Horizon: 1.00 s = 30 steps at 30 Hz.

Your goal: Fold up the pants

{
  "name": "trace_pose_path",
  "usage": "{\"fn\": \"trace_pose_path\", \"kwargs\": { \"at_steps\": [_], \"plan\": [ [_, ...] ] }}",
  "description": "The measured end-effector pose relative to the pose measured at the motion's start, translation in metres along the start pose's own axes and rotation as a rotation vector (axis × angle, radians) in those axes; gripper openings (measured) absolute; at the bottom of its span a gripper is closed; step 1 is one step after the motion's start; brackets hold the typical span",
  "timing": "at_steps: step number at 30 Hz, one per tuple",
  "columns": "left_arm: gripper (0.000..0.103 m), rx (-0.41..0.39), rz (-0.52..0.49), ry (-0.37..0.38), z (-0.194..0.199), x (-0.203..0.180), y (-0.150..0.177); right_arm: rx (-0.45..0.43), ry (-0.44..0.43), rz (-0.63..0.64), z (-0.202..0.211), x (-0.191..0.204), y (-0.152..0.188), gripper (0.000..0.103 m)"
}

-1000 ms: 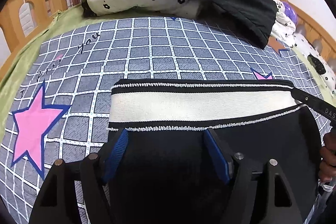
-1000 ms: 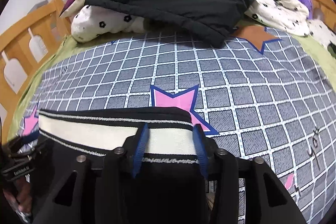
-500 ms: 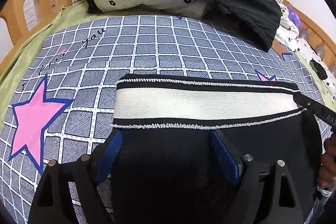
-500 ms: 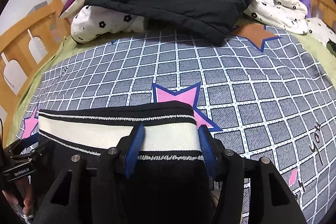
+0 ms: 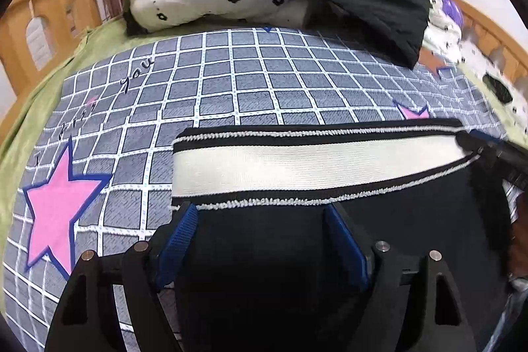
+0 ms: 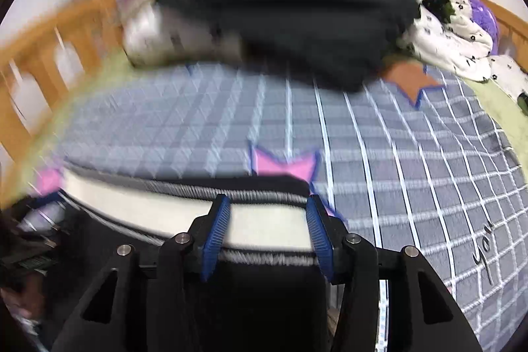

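The left wrist view is sharp and shows the pink star [image 5: 57, 210] on the grey checked bedspread [image 5: 250, 88]; the right wrist view is motion-blurred. The black pants with a cream, black-edged waistband [image 5: 313, 167] lie flat on the bed. The left hand-held gripper [image 5: 260, 220] has its jaws apart over black fabric; the right hand-held gripper [image 6: 267, 220] stands apart astride the waistband.
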<state>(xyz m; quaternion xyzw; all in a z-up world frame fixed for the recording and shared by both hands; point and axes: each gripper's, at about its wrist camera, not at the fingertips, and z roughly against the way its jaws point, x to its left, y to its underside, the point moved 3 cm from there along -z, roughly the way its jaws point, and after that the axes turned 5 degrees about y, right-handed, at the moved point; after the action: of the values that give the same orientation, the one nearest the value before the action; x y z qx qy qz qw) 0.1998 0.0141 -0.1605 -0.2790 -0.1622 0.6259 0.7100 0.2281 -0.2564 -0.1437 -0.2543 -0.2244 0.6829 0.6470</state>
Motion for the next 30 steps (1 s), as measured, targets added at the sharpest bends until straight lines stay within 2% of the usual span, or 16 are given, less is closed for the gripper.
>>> {"fn": "trace_pose_path", "kwargs": {
  "at_steps": [2, 4, 8, 13, 18, 21, 26, 27, 28, 30],
  "plan": [
    [0.079, 0.043, 0.002, 0.013, 0.003, -0.001, 0.002, -0.03, 0.024, 0.023, 0.005, 0.004, 0.001, 0.049],
    [0.078, 0.057, 0.008, 0.015, 0.008, -0.004, 0.011, -0.003, 0.029, 0.039, 0.012, 0.006, 0.001, 0.05],
    [0.077, 0.083, -0.054, -0.049, 0.03, -0.023, 0.041, 0.021, 0.008, 0.065, 0.038, 0.002, 0.022, 0.051],
    [0.077, 0.07, 0.014, -0.06, 0.076, -0.039, 0.059, 0.039, -0.037, -0.03, 0.089, -0.008, 0.054, 0.051],
    [0.077, 0.0, 0.022, -0.086, 0.144, -0.054, 0.092, -0.035, -0.08, -0.032, 0.147, -0.005, 0.071, 0.058],
    [0.077, -0.033, -0.001, -0.142, 0.185, -0.06, 0.107, -0.07, -0.045, -0.011, 0.176, -0.006, 0.087, 0.063],
    [0.079, -0.103, 0.006, -0.138, 0.233, -0.061, 0.125, -0.051, -0.007, 0.018, 0.219, -0.008, 0.119, 0.064],
    [0.081, -0.115, 0.011, -0.141, 0.24, -0.06, 0.13, -0.058, -0.003, 0.018, 0.228, -0.008, 0.124, 0.067],
    [0.081, -0.12, 0.019, -0.14, 0.246, -0.059, 0.137, -0.07, -0.002, 0.022, 0.236, -0.007, 0.13, 0.077],
    [0.081, -0.129, 0.04, -0.128, 0.254, -0.057, 0.147, -0.096, 0.008, 0.034, 0.249, -0.004, 0.138, 0.091]
  ]
}}
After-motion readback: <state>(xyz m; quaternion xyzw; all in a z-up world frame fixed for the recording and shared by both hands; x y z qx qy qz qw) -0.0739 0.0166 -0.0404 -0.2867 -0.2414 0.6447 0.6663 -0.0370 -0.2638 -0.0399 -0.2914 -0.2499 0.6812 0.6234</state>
